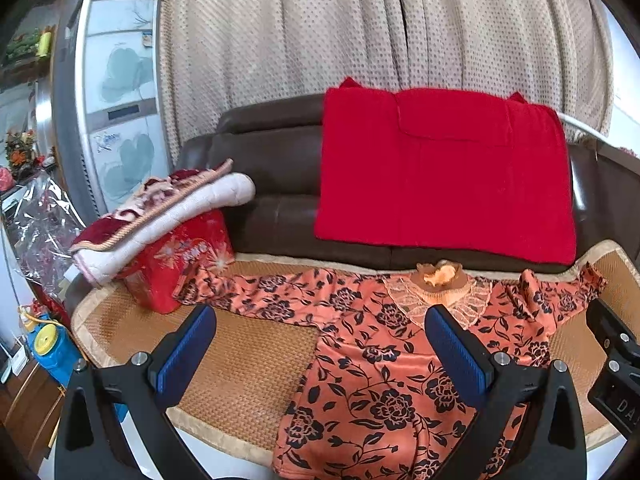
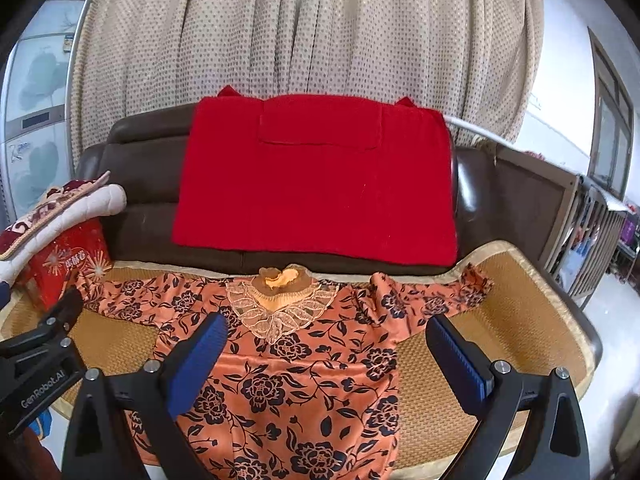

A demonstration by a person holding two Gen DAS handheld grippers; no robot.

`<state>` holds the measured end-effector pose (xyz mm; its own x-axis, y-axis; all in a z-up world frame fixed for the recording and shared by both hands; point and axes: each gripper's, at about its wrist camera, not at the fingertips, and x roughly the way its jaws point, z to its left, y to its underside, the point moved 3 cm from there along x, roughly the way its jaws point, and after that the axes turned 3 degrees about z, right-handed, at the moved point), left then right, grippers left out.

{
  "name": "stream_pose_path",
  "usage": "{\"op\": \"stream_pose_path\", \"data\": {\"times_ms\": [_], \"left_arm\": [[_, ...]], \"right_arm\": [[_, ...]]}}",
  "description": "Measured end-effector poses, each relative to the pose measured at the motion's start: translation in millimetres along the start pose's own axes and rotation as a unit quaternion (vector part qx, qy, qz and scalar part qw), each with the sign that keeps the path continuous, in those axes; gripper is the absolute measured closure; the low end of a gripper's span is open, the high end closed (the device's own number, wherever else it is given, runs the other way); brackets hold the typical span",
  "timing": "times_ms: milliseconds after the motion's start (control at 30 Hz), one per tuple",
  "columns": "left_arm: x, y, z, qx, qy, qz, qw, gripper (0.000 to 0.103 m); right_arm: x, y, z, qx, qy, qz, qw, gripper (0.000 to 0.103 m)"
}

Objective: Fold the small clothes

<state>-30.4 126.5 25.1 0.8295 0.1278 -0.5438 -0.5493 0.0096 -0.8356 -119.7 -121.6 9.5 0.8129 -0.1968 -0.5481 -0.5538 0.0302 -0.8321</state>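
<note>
Orange floral blouse [image 1: 384, 380] lies flat on the woven mat [image 1: 240, 360] below your left hand-held gripper [image 1: 320, 344], whose jaws are spread and empty; a red gift box [image 1: 176, 264] with unreadable writing crowds the left sleeve. From the right wrist, your right hand-held gripper [image 2: 326, 344] hangs spread over the blouse, "GenRobot.AI" reads on the other tool, and bare mat borders the right sleeve.
</note>
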Motion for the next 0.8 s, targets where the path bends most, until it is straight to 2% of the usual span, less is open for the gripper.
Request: {"op": "stream_pose_path", "data": {"times_ms": [67, 167, 200, 300, 367, 433, 533, 567, 600, 633, 700, 767, 800], "left_arm": [[21, 1, -9, 0.002, 0.015, 0.019, 0.9997, 0.0], [62, 6, -27, -0.001, 0.039, 0.052, 0.9979, 0.0], [79, 7, -35, -0.003, 0.047, 0.062, 0.9969, 0.0], [125, 12, -57, -0.014, 0.067, 0.095, 0.9931, 0.0], [155, 16, -72, -0.022, 0.07, 0.11, 0.9912, 0.0], [178, 18, -85, -0.023, 0.062, 0.112, 0.9915, 0.0], [210, 23, -101, -0.027, 0.052, 0.108, 0.9924, 0.0], [215, 24, -103, -0.029, 0.052, 0.109, 0.9922, 0.0], [222, 28, -106, -0.031, 0.051, 0.106, 0.9926, 0.0], [227, 33, -108, -0.029, 0.046, 0.102, 0.9933, 0.0], [238, 42, -112, -0.015, 0.037, 0.105, 0.9937, 0.0], [248, 48, -115, -0.003, 0.025, 0.121, 0.9924, 0.0], [250, 48, -115, -0.001, 0.025, 0.123, 0.9921, 0.0]], "right_arm": [[18, 5, -3, 0.008, -0.014, 0.009, 1.0, 0.002], [54, 13, -17, 0.047, -0.07, 0.036, 0.996, 0.002], [67, 15, -23, 0.043, -0.07, 0.034, 0.996, 0.002], [120, 31, -60, 0.118, -0.103, 0.061, 0.986, 0.002], [155, 46, -91, 0.189, -0.112, 0.082, 0.972, 0.002], [187, 60, -130, 0.242, -0.115, 0.083, 0.96, 0.002], [213, 73, -176, 0.325, -0.116, 0.086, 0.935, 0.004], [223, 78, -198, 0.36, -0.116, 0.082, 0.922, 0.006], [230, 81, -211, 0.375, -0.116, 0.076, 0.916, 0.009], [238, 84, -227, 0.403, -0.119, 0.071, 0.905, 0.01], [253, 90, -244, 0.429, -0.119, 0.076, 0.892, 0.015], [270, 94, -245, 0.458, -0.145, 0.08, 0.873, 0.019], [277, 98, -244, 0.464, -0.151, 0.082, 0.869, 0.021]]}}
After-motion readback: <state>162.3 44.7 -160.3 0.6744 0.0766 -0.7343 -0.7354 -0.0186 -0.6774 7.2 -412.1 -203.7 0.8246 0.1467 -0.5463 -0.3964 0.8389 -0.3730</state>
